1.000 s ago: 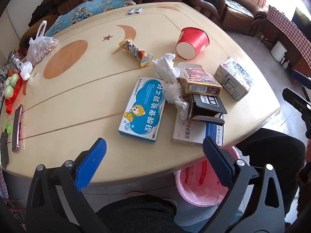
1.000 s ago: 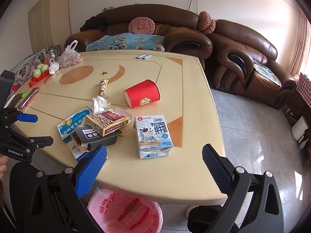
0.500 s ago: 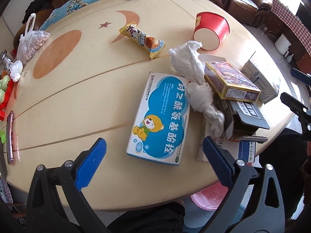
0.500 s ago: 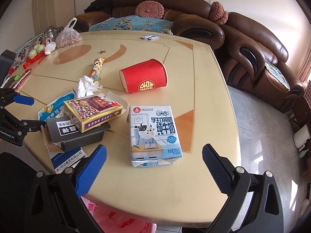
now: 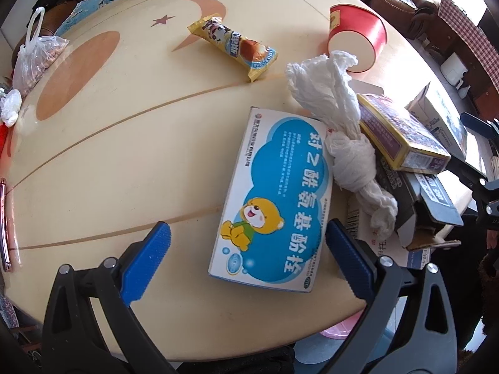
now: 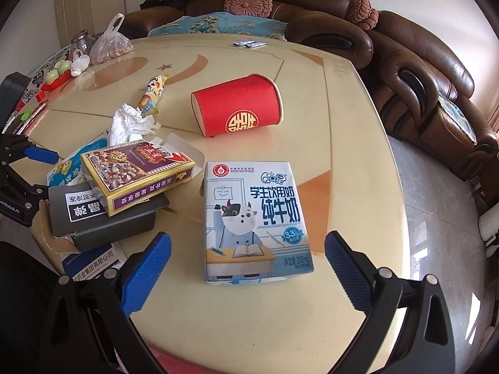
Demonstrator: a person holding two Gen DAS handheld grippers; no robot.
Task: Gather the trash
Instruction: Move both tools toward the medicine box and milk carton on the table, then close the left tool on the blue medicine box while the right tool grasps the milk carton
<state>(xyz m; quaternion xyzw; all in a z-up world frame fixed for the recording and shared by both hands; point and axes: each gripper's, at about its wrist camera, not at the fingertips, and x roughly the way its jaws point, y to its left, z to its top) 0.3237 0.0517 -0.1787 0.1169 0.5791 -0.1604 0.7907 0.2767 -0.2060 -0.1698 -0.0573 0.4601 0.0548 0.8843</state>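
Trash lies scattered over the cream table [image 5: 109, 143]. Left gripper [image 5: 246, 257] hangs with its jaws spread wide and empty, its blue pads flanking the near end of the blue bear box [image 5: 274, 199], which lies flat; whether a pad touches the box I cannot tell. At the box's two o'clock a crumpled tissue [image 5: 340, 124] overlaps its corner, and at three o'clock a yellow-edged box [image 5: 402, 134] tops a stack of dark cartons. A snack wrapper [image 5: 234, 46] lies at eleven o'clock, well apart.

Right gripper [image 6: 248, 263] is likewise wide open, holding nothing, with the milk carton [image 6: 252, 218] lying flat between and just ahead of its pads. A red paper cup [image 6: 237, 109] rests on its side at the carton's twelve o'clock, apart from it.
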